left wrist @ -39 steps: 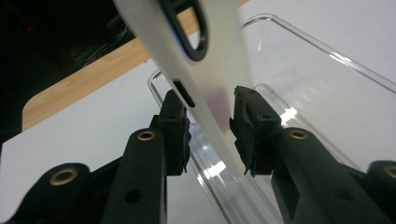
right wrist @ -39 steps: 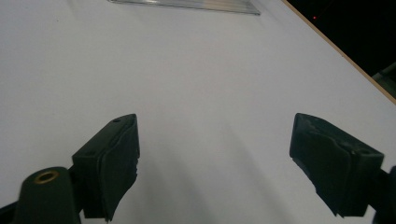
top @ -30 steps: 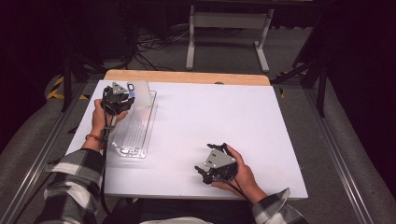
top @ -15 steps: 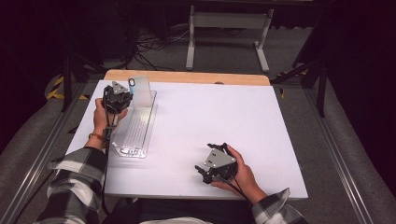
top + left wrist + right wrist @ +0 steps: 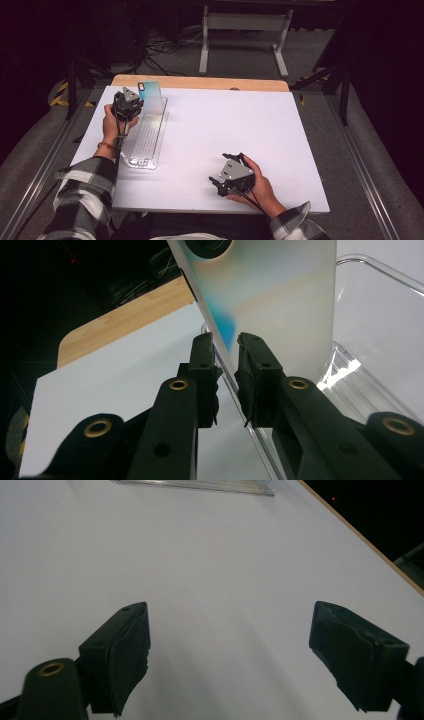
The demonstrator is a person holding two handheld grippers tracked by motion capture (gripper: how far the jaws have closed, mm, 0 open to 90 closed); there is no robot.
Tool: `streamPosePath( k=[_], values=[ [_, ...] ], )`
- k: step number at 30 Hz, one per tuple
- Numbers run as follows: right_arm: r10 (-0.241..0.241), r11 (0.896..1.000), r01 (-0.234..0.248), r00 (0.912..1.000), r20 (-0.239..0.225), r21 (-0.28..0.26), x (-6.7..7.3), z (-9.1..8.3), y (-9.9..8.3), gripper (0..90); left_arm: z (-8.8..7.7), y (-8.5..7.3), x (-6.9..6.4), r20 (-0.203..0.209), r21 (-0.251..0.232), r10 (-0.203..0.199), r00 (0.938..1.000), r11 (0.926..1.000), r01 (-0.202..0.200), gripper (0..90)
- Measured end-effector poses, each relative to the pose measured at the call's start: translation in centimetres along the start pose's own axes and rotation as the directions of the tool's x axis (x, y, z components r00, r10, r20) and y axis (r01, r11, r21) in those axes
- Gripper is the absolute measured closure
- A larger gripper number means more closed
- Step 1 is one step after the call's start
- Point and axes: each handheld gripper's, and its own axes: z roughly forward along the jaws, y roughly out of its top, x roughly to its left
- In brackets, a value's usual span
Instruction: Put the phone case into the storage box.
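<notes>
Since a second ago my left gripper (image 5: 131,104) has lifted the phone (image 5: 150,91) a little higher at the far end of the tray (image 5: 145,145); my right gripper (image 5: 231,179) has not moved. The phone now stands nearly upright above the tray's far end, at the far left of the table (image 5: 225,125), with its glossy back facing my left gripper's camera and its lens (image 5: 207,245) at the top.

In the left gripper view my left jaws are closed on the phone (image 5: 270,295) at its lower left edge, one jaw on each face, near a corner and not at the middle. My right jaws stand wide apart over bare table near the front edge, holding nothing.

I judge the phone stiff and fairly dense for its thinness, so it won't bend, but the smooth, shiny back looks slippery against my pads. Held near a corner, its weight hangs off to one side and it could pivot or slide between the jaws. A firmer hold would be across the two faces nearer the middle of a long edge, clear of the lens. The tray is clear, thin plastic, light and rigid; I expect a knock from the phone would shift it.
</notes>
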Motion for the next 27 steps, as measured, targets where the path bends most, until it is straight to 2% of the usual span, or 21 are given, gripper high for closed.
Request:
streamPosePath(
  k=[9, 12, 17, 20, 22, 24, 27],
  values=[
    [0.005, 1.0, -0.005, 0.9999, 0.01, -0.008, 0.0, -0.2, 0.1, 17.5, -1.0, 0.2, 0.2, 0.026, -0.018, -0.009, 0.9996, 0.9998, 0.009, 76.3],
    [0.011, 1.0, -0.011, 0.9999, 0.013, -0.008, -0.2, -0.2, 0.0, 17.6, -1.3, 0.2, 0.3, 0.029, -0.035, -0.036, 0.9989, 0.9987, 0.037, 75.6],
    [0.012, 1.0, -0.011, 0.9999, 0.011, -0.007, -0.2, -0.2, 0.0, 18.5, -1.8, 0.2, 0.3, 0.045, -0.055, -0.044, 0.998, 0.9974, 0.046, 76.1],
    [0.018, 1.0, -0.018, 0.9997, 0.018, -0.016, -0.2, -0.3, 0.1, 18.5, -2.3, 0.2, 0.3, 0.065, -0.072, -0.061, 0.996, 0.9952, 0.066, 75.6],
    [0.023, 1.0, -0.022, 0.9995, 0.02, -0.019, -0.3, -0.3, 0.1, 18.5, -2.6, 0.2, 0.2, 0.052, -0.082, -0.049, 0.9974, 0.9953, 0.053, 75.0],
    [0.023, 1.0, -0.023, 0.9995, 0.022, -0.019, -0.3, -0.3, 0.1, 18.5, -2.8, -0.1, 0.1, 0.07, -0.089, -0.061, 0.9957, 0.9937, 0.067, 74.4],
    [0.018, 1.0, -0.018, 0.9996, 0.022, -0.021, -0.3, -0.3, 0.2, 18.6, -3.1, -0.2, -0.1, 0.076, -0.093, -0.048, 0.9959, 0.9941, 0.055, 74.5]
  ],
)
